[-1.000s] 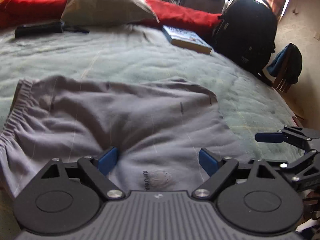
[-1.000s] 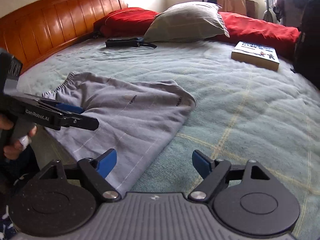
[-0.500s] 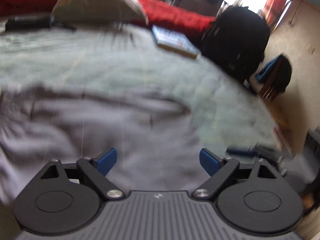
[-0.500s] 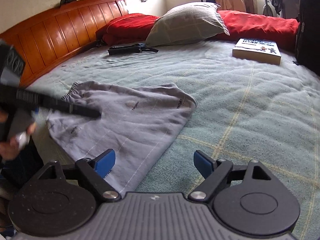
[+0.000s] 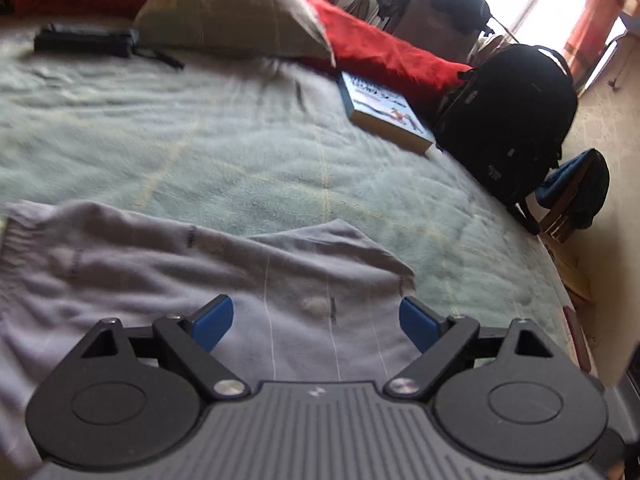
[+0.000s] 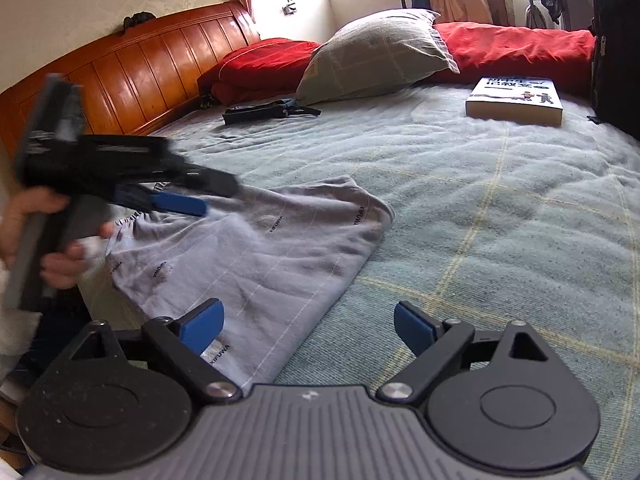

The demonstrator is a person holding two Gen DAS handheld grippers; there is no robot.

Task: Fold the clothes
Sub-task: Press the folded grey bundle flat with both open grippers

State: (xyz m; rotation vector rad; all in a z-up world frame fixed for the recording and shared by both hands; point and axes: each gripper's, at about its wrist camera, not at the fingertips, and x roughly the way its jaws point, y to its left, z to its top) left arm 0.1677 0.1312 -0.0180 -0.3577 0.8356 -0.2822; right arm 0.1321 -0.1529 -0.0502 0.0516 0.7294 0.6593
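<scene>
A pair of grey shorts (image 6: pixel 256 256) is lying flat on the pale green blanket (image 6: pixel 500 220) near the bed's front edge, its elastic waistband toward the wooden headboard (image 6: pixel 132 68) side and small dark logos scattered across the cloth. The left gripper (image 5: pixel 316 320) is hovering above the shorts with its blue pads (image 5: pixel 212 322) standing wide apart and gripping nothing (in the right wrist view it shows blurred, a hand (image 6: pixel 24 220) wrapped around its handle). The right gripper (image 6: pixel 308 324) is pointing over the near corner of the shorts; its jaws are opening, with only cloth and blanket lying below the gap and nothing pinched. Farther up the bed a book (image 6: pixel 516 100) is lying flat, a beige pillow (image 6: pixel 376 56) is leaning on a red blanket roll (image 6: pixel 516 48), and a dark pouch (image 6: pixel 264 112) is resting just beside the pillow. A black backpack (image 5: pixel 508 120) is standing at the bed's far side.
</scene>
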